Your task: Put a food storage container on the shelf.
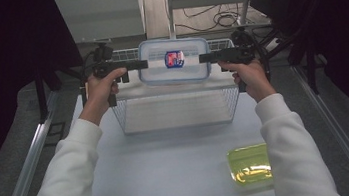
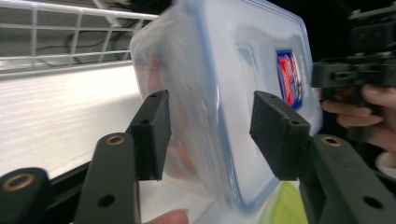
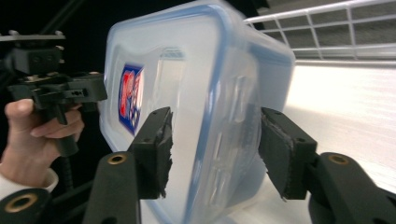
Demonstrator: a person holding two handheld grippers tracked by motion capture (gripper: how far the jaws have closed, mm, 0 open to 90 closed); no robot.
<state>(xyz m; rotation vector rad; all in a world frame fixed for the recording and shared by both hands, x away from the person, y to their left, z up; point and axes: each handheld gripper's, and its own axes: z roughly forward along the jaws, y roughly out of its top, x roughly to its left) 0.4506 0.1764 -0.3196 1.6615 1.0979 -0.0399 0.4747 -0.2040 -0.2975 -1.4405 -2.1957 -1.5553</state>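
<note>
I count one clear rectangular plastic container [image 1: 174,61], blue-rimmed lid, above one white wire basket [image 1: 179,108]. Left gripper [image 1: 142,64], right gripper [image 1: 204,58]: jaws half-open, straddling container ends, contact unclear.

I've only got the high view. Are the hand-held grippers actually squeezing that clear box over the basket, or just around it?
Observer: The left hand-held gripper straddles the box, but in the left gripper view its lid-side pad stands clear of the lid.
Operator: And the right one?
Observer: Same there: the right hand-held gripper has the box between its jaws, with a gap showing at the lid-side pad.
</note>
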